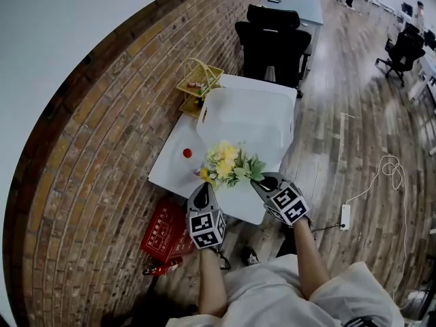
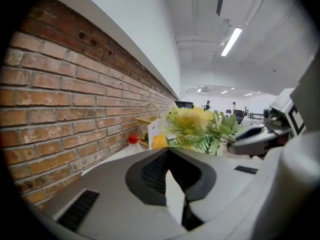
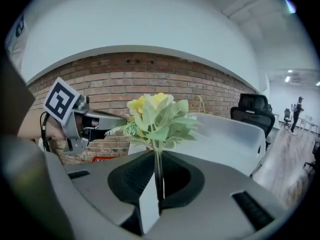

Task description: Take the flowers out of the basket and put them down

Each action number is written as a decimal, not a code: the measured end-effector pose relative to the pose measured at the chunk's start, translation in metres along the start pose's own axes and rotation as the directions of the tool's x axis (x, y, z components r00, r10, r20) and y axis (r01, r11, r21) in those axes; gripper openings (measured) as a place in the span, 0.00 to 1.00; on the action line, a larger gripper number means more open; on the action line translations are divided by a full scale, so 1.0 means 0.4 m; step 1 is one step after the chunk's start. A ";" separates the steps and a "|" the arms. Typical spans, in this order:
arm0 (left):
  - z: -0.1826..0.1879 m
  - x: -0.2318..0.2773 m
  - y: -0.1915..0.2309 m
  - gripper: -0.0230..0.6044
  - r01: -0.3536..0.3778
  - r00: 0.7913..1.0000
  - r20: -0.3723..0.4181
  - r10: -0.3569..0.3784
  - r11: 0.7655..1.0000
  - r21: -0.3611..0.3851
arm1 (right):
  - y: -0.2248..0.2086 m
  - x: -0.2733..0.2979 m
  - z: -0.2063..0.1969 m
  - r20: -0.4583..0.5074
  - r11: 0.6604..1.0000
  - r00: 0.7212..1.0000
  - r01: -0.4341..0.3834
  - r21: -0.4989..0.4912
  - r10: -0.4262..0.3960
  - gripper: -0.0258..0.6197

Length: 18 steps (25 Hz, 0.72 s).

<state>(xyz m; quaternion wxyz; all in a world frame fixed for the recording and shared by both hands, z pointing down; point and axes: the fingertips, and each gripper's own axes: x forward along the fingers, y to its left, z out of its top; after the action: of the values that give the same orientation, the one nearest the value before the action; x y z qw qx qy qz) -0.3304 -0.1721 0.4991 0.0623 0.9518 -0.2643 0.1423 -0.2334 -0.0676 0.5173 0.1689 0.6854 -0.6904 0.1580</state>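
Slipping is the main risk: the right claw (image 1: 261, 180) is nipped nearly closed on only the thin stems, so the top-heavy flowers (image 1: 227, 163) could swivel or drop onto the surface (image 1: 174, 163). They hang mid-frame, in front of the white basket (image 1: 246, 114). The left claw (image 1: 201, 186), closed and empty, sits just beside the blooms. Both forearms reach forward, claws tilted slightly down.

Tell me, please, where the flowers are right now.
Head view, centre: the flowers are held by the stem in the right tongs, above the near edge of the white table, in front of the white tub.
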 end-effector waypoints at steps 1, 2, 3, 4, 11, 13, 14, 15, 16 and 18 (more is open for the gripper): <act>0.007 0.004 -0.006 0.08 -0.003 1.000 0.002 0.003 1.000 0.008 | -0.011 -0.004 0.024 0.013 1.000 1.000 0.000 -0.008 0.001 0.13; 0.009 0.011 -0.011 0.08 -0.008 1.000 0.001 0.008 1.000 0.015 | -0.023 -0.006 0.045 0.024 1.000 1.000 -0.001 -0.018 0.001 0.13; 0.008 0.019 -0.012 0.08 -0.015 1.000 -0.006 0.015 1.000 0.022 | -0.036 -0.007 0.064 0.031 1.000 1.000 -0.001 -0.031 0.002 0.13; 0.004 0.027 -0.013 0.08 -0.022 1.000 -0.016 0.023 0.999 0.026 | -0.048 -0.008 0.081 0.037 0.999 0.999 -0.002 -0.042 0.003 0.13; 0.032 0.087 -0.034 0.08 -0.045 0.998 -0.031 0.046 0.999 0.030 | -0.140 -0.007 0.162 0.082 0.997 0.997 -0.008 -0.075 0.014 0.13; 0.056 0.114 -0.043 0.08 -0.054 0.998 -0.022 0.054 0.998 0.032 | -0.180 0.001 0.181 0.094 0.997 0.995 -0.010 -0.081 0.017 0.13; 0.070 0.128 -0.048 0.08 -0.057 0.998 -0.018 0.058 0.998 0.034 | -0.201 0.004 0.190 0.096 0.996 0.995 -0.011 -0.084 0.019 0.13; 0.082 0.140 -0.054 0.08 -0.060 0.998 -0.014 0.061 0.998 0.037 | -0.222 0.008 0.198 0.096 0.996 0.995 -0.013 -0.087 0.022 0.13; 0.093 0.151 -0.059 0.08 -0.064 0.998 -0.013 0.065 0.997 0.039 | -0.241 0.012 0.205 0.096 0.996 0.995 -0.017 -0.089 0.025 0.13; 0.110 0.170 -0.066 0.08 -0.075 0.997 -0.012 0.076 0.996 0.043 | -0.276 0.023 0.221 0.095 0.995 0.995 -0.025 -0.095 0.034 0.13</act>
<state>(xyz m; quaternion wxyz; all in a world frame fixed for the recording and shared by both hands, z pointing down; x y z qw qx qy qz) -0.2503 -0.1913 0.4767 0.0382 0.9413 -0.2966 0.1567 -0.1246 -0.1166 0.4408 0.1652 0.6734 -0.7144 0.0946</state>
